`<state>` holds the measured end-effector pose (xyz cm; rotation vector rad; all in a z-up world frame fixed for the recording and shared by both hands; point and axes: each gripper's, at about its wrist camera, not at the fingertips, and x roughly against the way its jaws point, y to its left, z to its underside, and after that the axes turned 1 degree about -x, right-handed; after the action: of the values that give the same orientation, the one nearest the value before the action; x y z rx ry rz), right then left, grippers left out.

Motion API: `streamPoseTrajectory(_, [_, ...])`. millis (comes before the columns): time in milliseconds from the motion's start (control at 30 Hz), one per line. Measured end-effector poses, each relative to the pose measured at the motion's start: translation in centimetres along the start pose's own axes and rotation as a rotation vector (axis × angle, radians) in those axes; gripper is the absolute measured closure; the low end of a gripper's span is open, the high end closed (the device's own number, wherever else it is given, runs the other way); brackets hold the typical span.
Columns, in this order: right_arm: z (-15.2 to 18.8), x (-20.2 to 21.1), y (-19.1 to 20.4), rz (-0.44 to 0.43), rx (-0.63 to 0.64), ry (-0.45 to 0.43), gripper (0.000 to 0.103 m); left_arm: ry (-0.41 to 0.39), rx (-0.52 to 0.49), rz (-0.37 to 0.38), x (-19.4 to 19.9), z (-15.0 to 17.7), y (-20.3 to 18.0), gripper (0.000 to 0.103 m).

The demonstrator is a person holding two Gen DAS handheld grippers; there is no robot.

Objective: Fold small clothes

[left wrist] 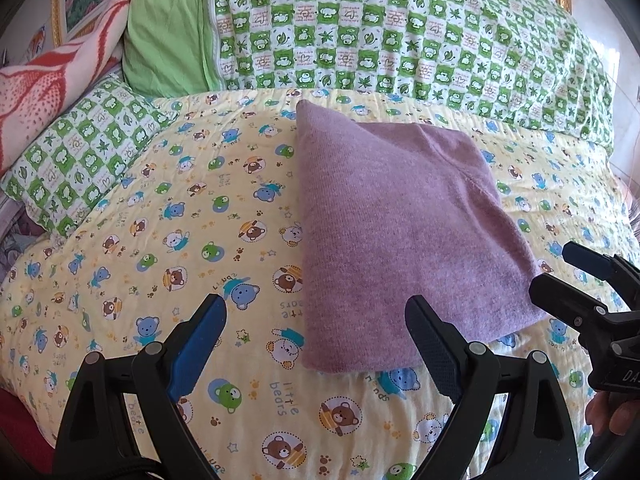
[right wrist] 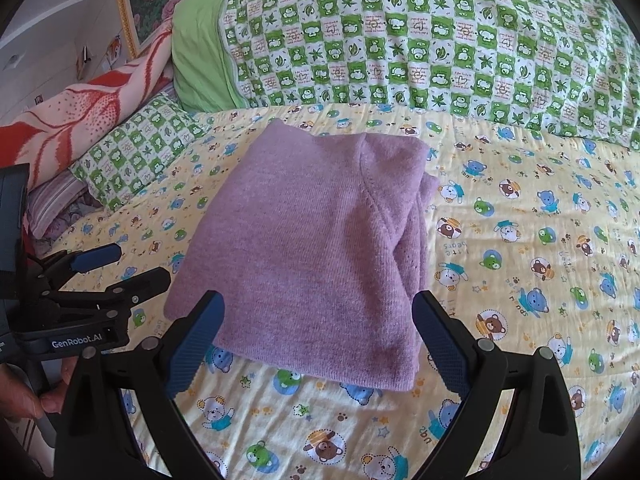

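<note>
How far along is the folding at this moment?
Done: the purple sweater lies folded into a compact stack on the yellow bear sheet. In hand: nothing; the left tongs and right tongs are both open, near its front edge. Left: no other unfolded clothes show; at most tidying or moving the stack.

Mauve knit garment (right wrist: pixel 312 248), yellow bear-print sheet (right wrist: pixel 520 240), green-and-white checked quilt (right wrist: pixel 400 40), red-patterned blanket (right wrist: pixel 80 116)

folded purple knit (right wrist: pixel 316 248) on bear-print sheet (right wrist: pixel 520 240), right gripper (right wrist: pixel 318 340) spread wide before it, left gripper (right wrist: pixel 132 268) parted at left
</note>
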<state>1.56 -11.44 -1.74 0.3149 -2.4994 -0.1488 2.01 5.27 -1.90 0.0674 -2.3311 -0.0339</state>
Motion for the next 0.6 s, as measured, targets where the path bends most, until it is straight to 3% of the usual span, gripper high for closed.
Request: streamPoseTrajectory(600, [-0.21,-0.06,-0.31,0.005,-0.018,-0.003,0.008,0.009,0.005,0.002,0.02,0.02,-0.06,0.011])
